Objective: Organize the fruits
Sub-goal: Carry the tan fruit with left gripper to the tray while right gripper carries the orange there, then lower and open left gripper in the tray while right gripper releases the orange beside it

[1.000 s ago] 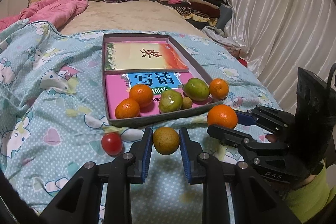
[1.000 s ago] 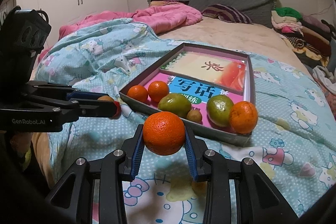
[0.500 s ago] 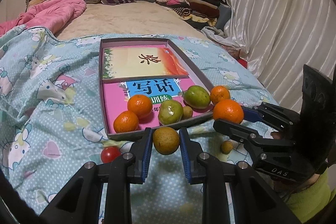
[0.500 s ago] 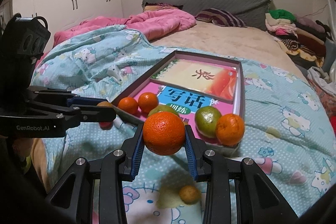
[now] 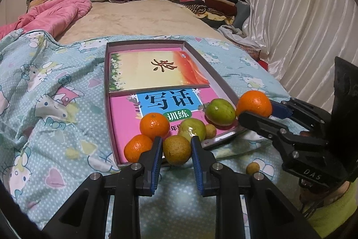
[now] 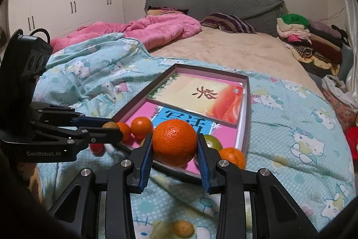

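Two handheld grippers over a bed, each carrying fruit toward a shallow box tray [image 5: 223,82] lying on a Hello Kitty quilt [image 5: 56,104]. Left gripper [image 5: 176,149]: fingers clamped on a yellow-brown round fruit [image 5: 176,150], at the tray's near edge, approx 6 o'clock of it. Right gripper [image 6: 175,146]: fingers clamped on a big orange [image 6: 175,145], at the tray's near right corner, approx 4 o'clock in the left view. Inside the tray, on two books: two small oranges, two green fruits, a small brown fruit, all crowded at the near end. Risks, as judgement: the soft quilt gives, so the tray looks tilted & released fruit could roll or bump the crowded pile; the grippers are close & could collide; a small brown fruit [image 5: 252,168] on the quilt near the tray may get missed or nudged. Room: bedroom w/ grey headboard, pink duvet at 10 o'clock, striped pillow, stacked folded clothes at 1 o'clock, white curtain at 3 o'clock, white wardrobes, flower paintings.
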A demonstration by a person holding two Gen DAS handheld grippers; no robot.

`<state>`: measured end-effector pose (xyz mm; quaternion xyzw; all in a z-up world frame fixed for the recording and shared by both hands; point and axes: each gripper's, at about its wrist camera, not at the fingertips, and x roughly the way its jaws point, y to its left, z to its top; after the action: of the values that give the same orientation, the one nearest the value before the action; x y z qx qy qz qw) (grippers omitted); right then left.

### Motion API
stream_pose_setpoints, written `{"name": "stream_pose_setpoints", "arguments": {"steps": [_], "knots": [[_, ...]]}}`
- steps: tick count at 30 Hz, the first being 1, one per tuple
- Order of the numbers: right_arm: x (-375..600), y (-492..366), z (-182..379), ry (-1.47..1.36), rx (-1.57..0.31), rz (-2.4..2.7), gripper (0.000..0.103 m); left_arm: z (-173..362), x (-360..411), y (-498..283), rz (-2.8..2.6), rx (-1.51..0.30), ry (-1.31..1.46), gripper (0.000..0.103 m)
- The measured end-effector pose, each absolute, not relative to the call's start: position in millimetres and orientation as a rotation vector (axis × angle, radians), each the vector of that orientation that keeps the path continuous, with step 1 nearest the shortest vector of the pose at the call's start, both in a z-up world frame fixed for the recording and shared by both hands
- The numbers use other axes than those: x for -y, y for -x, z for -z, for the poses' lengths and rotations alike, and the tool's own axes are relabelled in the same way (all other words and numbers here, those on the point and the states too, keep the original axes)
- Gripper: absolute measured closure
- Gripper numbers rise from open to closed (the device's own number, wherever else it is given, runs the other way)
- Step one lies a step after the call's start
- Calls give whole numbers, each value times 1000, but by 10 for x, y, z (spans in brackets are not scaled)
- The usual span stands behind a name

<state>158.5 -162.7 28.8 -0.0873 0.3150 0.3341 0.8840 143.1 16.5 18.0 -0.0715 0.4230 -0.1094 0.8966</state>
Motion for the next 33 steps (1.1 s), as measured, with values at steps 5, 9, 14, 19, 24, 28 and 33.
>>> {"name": "stream_pose_setpoints", "arguments": {"steps": [5, 9, 14, 19, 24, 28, 33], "knots": [[1622, -1676, -250, 192, -671, -685, 66, -128, -152, -1516, 233, -890, 147, 77], [1600, -1736, -218, 208, -680, -679, 66, -92, -136, -1572, 239, -898, 151, 77], [1576, -1761, -159, 218, -689, -676, 66, -28, -141, -1606, 232, -908, 154, 77], [1549, -1748, -111, 235, -693, -676, 66, 39, -144, -1647, 225, -918, 155, 77], [1507, -1745, -54, 265, -697, -678, 66, 71, -157, -1671, 223, -920, 158, 77], [1456, -1746, 10, 295, -705, -681, 66, 86, -174, -1688, 222, -917, 159, 77], [1432, -1764, 53, 308, -707, -676, 66, 79, -175, -1702, 216, -906, 155, 77]]}}
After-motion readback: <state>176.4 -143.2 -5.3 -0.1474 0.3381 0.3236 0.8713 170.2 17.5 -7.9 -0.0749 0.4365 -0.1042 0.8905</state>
